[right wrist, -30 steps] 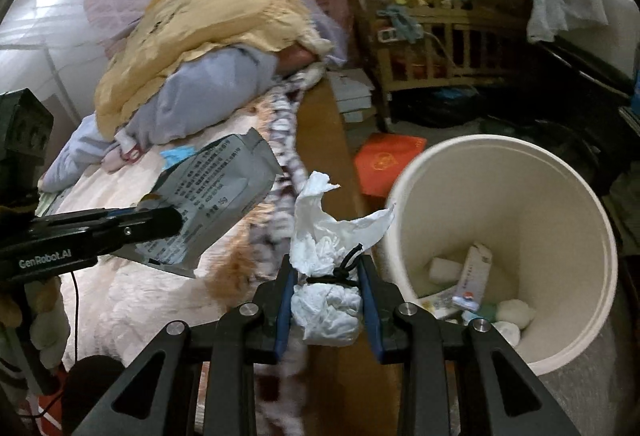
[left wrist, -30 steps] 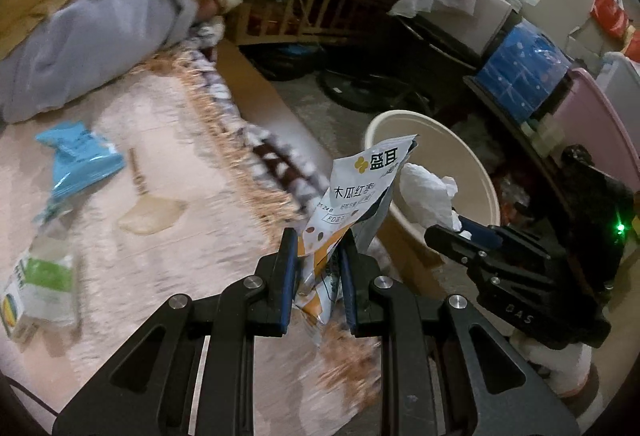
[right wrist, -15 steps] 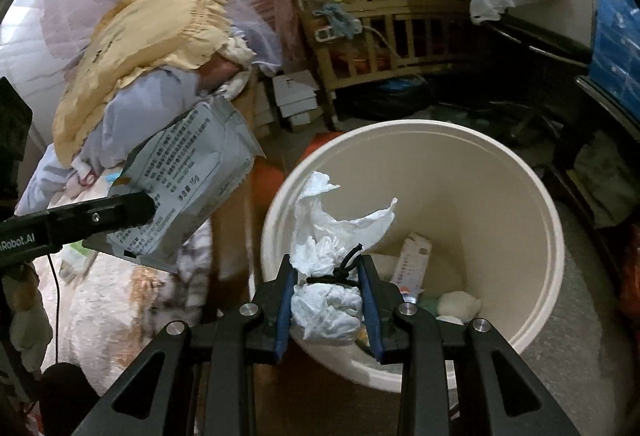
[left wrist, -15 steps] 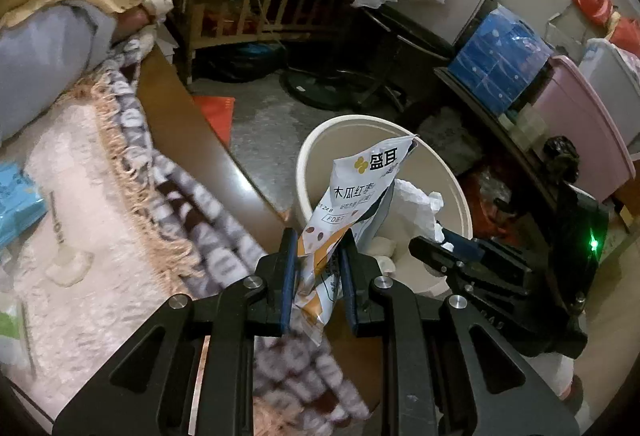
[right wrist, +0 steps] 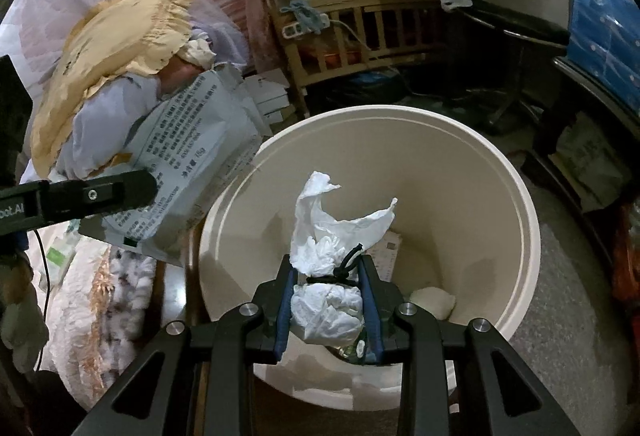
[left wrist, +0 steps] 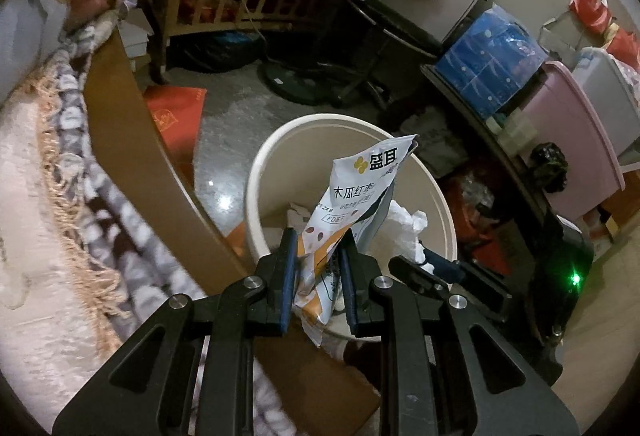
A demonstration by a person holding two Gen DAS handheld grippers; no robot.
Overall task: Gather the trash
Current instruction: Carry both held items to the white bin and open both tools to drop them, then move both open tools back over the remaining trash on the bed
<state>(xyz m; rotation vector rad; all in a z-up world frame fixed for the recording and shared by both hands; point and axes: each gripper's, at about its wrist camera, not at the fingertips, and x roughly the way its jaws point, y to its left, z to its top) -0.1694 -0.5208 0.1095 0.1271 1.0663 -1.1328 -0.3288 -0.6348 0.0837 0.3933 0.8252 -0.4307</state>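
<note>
My left gripper [left wrist: 318,260] is shut on a white and orange snack packet [left wrist: 356,196], which stands up over the near rim of the cream bin [left wrist: 256,204]. My right gripper [right wrist: 329,296] is shut on a crumpled white tissue [right wrist: 332,256] with a black cord wound round it, held above the open cream bin [right wrist: 472,172]. The packet [right wrist: 188,156] and the left gripper's finger [right wrist: 88,196] show at the left of the right wrist view, beside the bin's rim. The right gripper's finger [left wrist: 420,276] and the tissue [left wrist: 404,224] show in the left wrist view. A few white scraps lie on the bin's bottom.
The bed's wooden edge [left wrist: 120,108] and a fringed blanket [left wrist: 72,172] run along the left. A wooden cot [right wrist: 352,4] stands behind the bin, a red mat [left wrist: 176,112] lies on the floor, and blue and pink storage boxes [left wrist: 560,124] crowd the right.
Both grippers have moved off the bed and over the bin, each still holding its piece. The bin now fills the middle of both views and the bed has slid to the left.
</note>
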